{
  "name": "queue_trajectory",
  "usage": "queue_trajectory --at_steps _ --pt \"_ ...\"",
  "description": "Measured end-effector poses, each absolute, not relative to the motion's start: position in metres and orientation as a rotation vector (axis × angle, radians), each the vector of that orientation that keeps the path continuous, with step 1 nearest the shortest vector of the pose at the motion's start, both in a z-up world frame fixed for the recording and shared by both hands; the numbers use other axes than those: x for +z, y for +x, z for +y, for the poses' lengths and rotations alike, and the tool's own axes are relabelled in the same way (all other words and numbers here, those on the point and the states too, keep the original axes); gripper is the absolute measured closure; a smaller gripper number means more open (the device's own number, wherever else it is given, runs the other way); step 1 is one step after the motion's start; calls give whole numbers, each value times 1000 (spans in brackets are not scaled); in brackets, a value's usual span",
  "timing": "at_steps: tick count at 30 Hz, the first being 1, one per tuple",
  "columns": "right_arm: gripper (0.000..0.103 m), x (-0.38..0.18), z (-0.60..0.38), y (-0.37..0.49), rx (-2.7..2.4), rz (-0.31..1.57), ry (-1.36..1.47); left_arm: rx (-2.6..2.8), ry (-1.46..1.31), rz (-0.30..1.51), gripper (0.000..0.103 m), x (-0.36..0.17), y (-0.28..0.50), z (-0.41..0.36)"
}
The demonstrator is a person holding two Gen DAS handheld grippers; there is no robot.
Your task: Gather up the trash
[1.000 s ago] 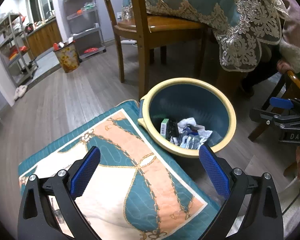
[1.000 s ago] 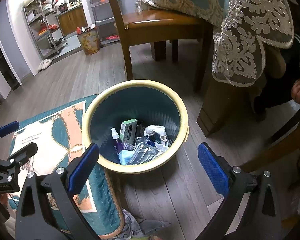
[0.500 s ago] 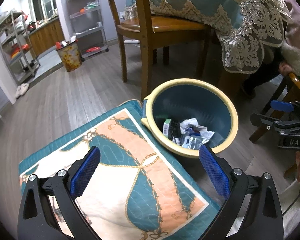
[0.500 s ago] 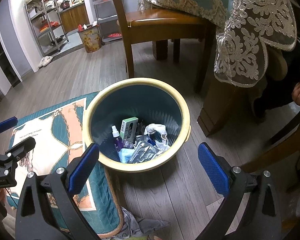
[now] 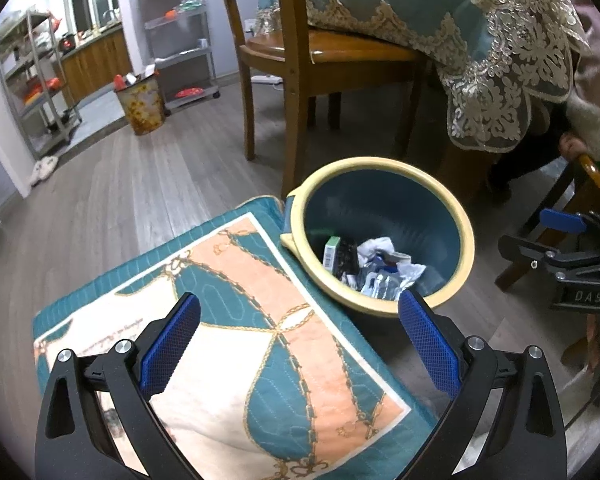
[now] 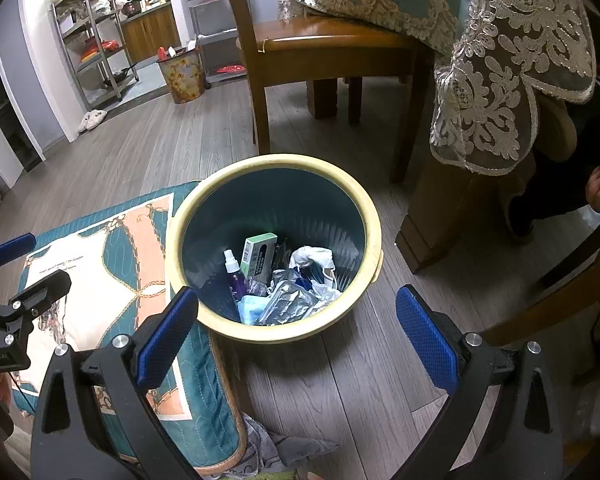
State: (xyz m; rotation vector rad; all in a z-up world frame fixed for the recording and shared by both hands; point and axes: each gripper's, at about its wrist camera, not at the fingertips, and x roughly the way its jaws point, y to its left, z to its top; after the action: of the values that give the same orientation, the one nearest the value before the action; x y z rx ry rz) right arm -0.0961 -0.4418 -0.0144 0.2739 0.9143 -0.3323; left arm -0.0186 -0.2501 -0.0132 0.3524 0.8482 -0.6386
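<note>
Floor (image 6: 340, 380) of grey wood planks; a patterned teal and peach mat (image 5: 260, 340) lies on it, bin at the mat's edge. Bin (image 6: 374, 240), cream rim and teal inside, stands upright on the floor with the trash already in it.

Key relation: from the right claw (image 6: 296, 326) the bin sits at 12 o'clock, just ahead and below, mouth open straight up at it. From the left claw (image 5: 300, 336) the bin is off at 1 o'clock, with the mat under that claw instead. Right claw looks nearer and better lined up, judging by how the bin fills its view. Both claws have their blue pads spread wide apart, nothing between them.

Trash in the bin, big to small: crumpled white tissue (image 6: 314, 256) at the 3 o'clock side of the pile, silvery foil wrapper (image 6: 288, 304) at 6, green carton (image 6: 258, 252) leaning near upright with its long axis roughly 12 to 6, small purple spray bottle (image 6: 232, 274) just beside the carton at 9, nozzle up.

View differences: the right wrist view shows the spray bottle and a grey cloth scrap (image 6: 276, 452) on the floor at the mat's near corner; the left wrist view hides both. The left wrist view shows the right claw off at 3 o'clock. No loose trash seen on the mat, so collecting looks close to done.
</note>
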Motion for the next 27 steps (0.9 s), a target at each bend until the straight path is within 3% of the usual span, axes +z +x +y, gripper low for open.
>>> queue_trajectory --at_steps 27 --pt "6 -15 -443 -97 -337 911 274 -700 331 815 5 -9 -22 -250"
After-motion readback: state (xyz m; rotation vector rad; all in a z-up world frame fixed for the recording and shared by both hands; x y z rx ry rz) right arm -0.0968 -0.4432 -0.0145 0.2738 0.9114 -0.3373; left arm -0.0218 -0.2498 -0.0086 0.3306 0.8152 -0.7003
